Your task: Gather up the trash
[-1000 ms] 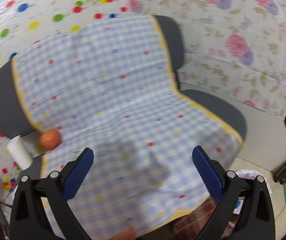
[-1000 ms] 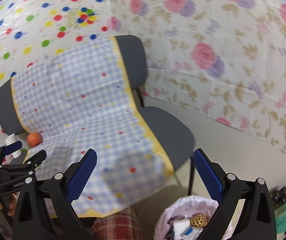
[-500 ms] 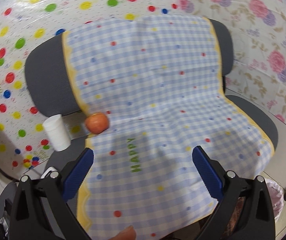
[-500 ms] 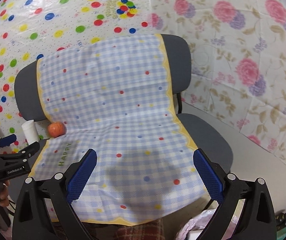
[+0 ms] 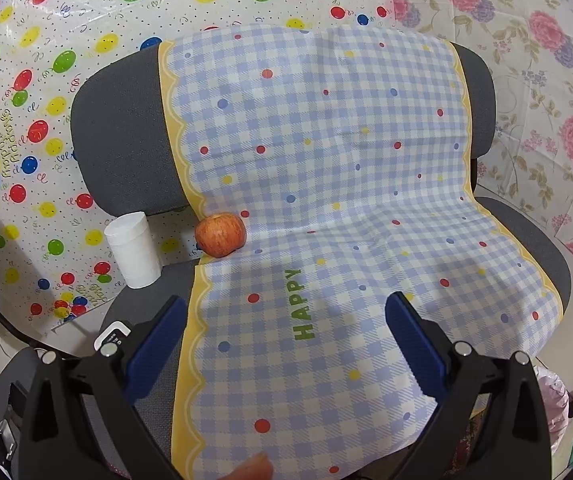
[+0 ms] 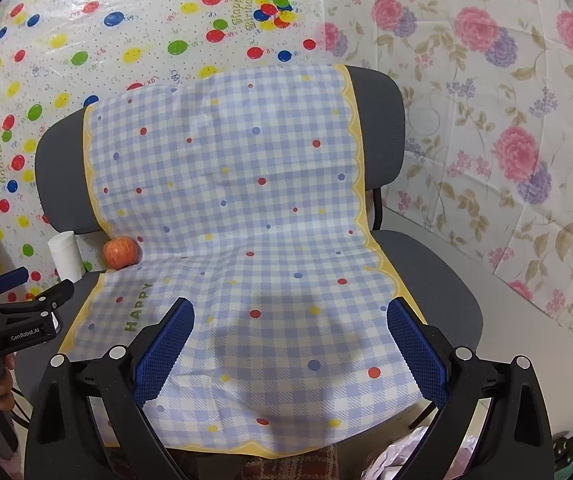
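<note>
Grey office chair (image 5: 126,128) draped with a blue-check "HAPPY" cloth (image 5: 326,184) that runs down the backrest and over the seat front. Pink trash bag (image 5: 552,396) sits low right of the chair, only its edge in the left wrist view; contents not visible.

White paper cup (image 5: 133,250) stands upright on the bare grey seat at the left rear edge, just beside the cloth's yellow border. Apple (image 5: 220,234) sits near it, in the crease where backrest meets seat, on the cloth border; the two are apart.

Left gripper (image 5: 286,340): jaws wide apart, empty, hanging over the seat front. Right gripper (image 6: 290,344): jaws wide apart too, empty, over seat centre.

Judgement: the cup is likely the trash. It's light, thin-walled and crushes easily, so pinch across the mid-wall gently, or it tips off the seat edge behind it. Apple is firm, round and may roll.

Room: open approach from the front-left; backrest blocks from behind; the cloth could snag or drag.
</note>
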`<state>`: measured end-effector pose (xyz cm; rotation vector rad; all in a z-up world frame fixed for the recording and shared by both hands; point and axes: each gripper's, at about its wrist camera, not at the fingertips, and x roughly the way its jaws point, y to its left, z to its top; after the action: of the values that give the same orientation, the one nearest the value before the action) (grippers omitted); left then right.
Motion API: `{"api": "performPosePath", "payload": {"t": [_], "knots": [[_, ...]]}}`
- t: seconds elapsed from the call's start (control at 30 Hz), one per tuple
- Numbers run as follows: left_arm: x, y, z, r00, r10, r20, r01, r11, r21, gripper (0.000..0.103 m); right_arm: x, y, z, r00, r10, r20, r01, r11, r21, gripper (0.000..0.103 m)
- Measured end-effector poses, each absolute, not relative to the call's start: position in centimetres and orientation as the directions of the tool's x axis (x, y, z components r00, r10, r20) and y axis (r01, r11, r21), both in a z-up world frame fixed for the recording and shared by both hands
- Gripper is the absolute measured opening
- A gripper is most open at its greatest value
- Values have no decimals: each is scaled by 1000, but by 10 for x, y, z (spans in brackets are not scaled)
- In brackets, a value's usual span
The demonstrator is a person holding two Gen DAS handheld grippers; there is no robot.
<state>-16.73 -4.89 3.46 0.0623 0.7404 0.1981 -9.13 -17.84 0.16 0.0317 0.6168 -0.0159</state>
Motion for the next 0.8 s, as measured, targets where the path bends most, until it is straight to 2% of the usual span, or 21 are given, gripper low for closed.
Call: {"api": "performPosePath", "payload": {"t": [0.8], "knots": [[-162, -47, 30, 716, 187, -673, -151, 982, 113, 96, -89, -182, 0, 813, -9, -582, 30, 999, 26, 96]]}}
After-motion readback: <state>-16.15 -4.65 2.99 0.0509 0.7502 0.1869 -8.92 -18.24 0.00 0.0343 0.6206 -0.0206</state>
